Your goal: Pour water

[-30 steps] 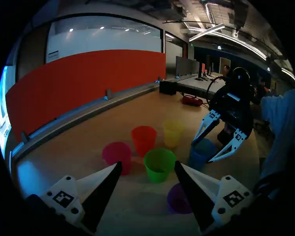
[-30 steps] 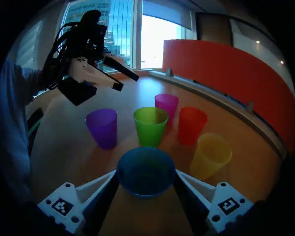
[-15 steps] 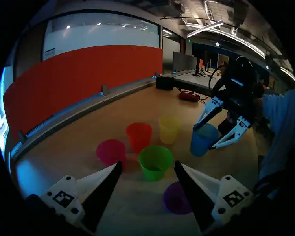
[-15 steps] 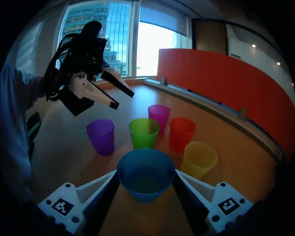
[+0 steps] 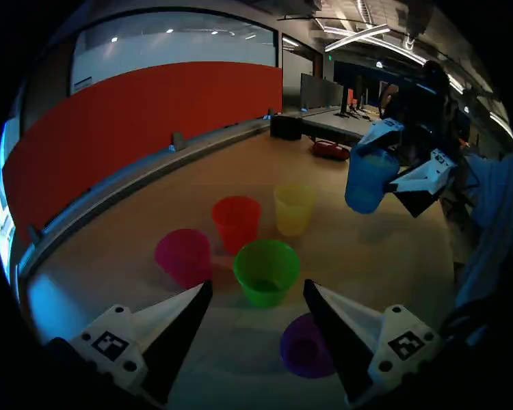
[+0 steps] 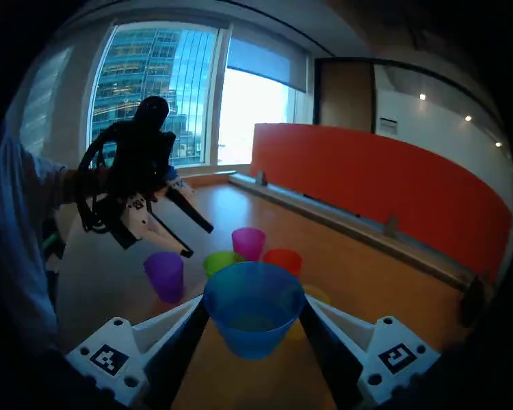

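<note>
The right hand-held gripper (image 6: 253, 302) presses both fingers on the blue cup (image 6: 253, 324), held in the air above the tabletop (image 5: 366, 253), on the side away from the edge by the red wall (image 5: 140, 116). The cup looks like light, thin, smooth plastic with a little water inside. It is probably squeezable and slippery, so it is best gripped gently at mid-wall. The left hand-held gripper (image 5: 255, 285) gapes empty over the green cup (image 5: 265, 270) and purple cup (image 5: 303, 348), and bare tabletop surrounds them.

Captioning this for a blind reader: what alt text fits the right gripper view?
The right hand-held gripper holds a blue cup above a table. Below stand a purple cup, a green cup, a pink cup and a red cup; the left hand-held gripper hangs open at left.
</note>
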Motion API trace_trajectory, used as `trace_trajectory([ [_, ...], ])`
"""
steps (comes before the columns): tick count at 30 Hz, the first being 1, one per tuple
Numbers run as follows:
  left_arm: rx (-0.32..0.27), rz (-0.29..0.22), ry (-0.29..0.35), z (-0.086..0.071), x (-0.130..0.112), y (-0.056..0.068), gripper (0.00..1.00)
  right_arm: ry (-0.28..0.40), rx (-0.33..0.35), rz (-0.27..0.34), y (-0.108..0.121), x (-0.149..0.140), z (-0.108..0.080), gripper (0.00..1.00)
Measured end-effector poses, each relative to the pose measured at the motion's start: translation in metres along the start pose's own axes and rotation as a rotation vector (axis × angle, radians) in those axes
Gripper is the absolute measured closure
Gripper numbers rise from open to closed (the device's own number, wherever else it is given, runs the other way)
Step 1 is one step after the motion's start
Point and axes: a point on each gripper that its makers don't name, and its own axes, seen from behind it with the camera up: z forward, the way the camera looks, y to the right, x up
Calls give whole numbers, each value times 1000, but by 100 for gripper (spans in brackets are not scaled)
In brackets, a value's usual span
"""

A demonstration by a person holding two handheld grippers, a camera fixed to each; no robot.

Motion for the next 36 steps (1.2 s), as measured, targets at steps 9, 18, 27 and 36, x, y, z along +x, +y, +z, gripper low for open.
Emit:
trace_trajectory([
  [9, -18, 2, -27, 17, -7, 9, 1, 51, -40, -3, 13, 24, -14, 9],
  [18, -27, -6, -45, 35, -11, 13, 1, 81, -57, -3, 18, 36, -21, 9],
  [27, -25, -25, -48, 49, -12, 12, 1, 113, -77, 0, 24, 51, -28, 9],
  [36, -26, -32, -46, 60, -10, 14, 1, 128, -90, -6, 27, 59, -33, 9],
])
